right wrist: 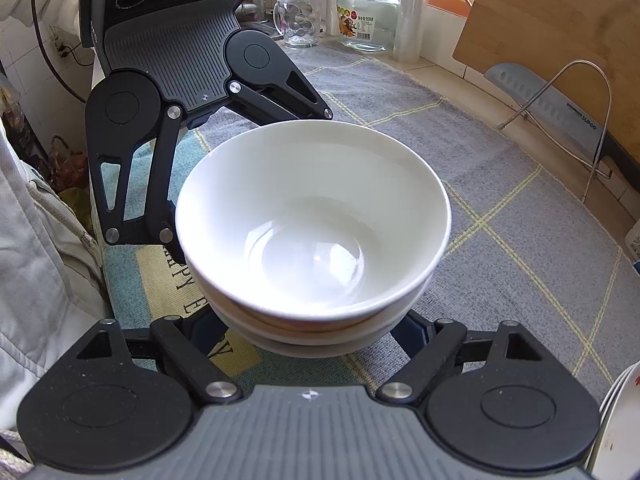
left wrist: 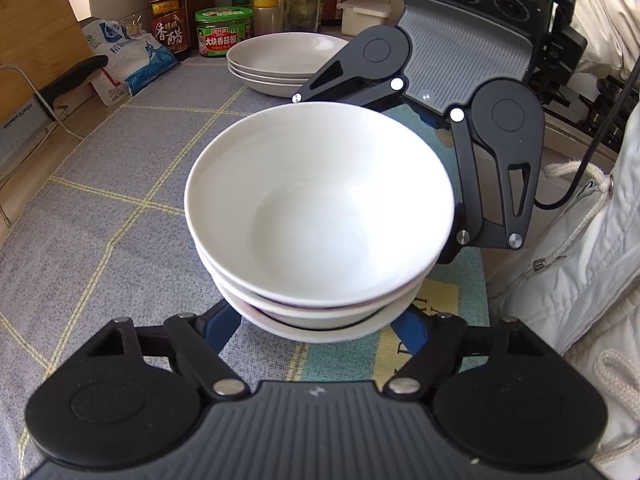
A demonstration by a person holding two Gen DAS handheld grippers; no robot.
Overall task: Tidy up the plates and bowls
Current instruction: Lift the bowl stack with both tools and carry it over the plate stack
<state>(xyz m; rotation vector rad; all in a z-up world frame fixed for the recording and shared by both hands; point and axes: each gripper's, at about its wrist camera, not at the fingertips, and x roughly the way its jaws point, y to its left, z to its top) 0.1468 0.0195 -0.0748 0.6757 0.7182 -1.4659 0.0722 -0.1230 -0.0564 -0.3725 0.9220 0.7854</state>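
A stack of three white bowls (left wrist: 320, 220) stands on the grey checked mat; it also shows in the right wrist view (right wrist: 312, 224). My left gripper (left wrist: 320, 320) is spread wide with its blue fingers on either side of the stack's lowest bowl. My right gripper (right wrist: 316, 328) does the same from the opposite side, and shows across the stack in the left wrist view (left wrist: 400, 152). Whether the pads touch the bowl is hidden by the stack. A stack of three white plates (left wrist: 280, 64) sits behind.
Sauce bottles and jars (left wrist: 224, 32) line the back wall. A salt bag (left wrist: 128, 60) and a knife rack (left wrist: 24, 120) stand at the left. A glass mug (right wrist: 298, 20), a glass jar (right wrist: 368, 16), a cutting board (right wrist: 560, 40) and a cleaver (right wrist: 560, 100) show in the right view.
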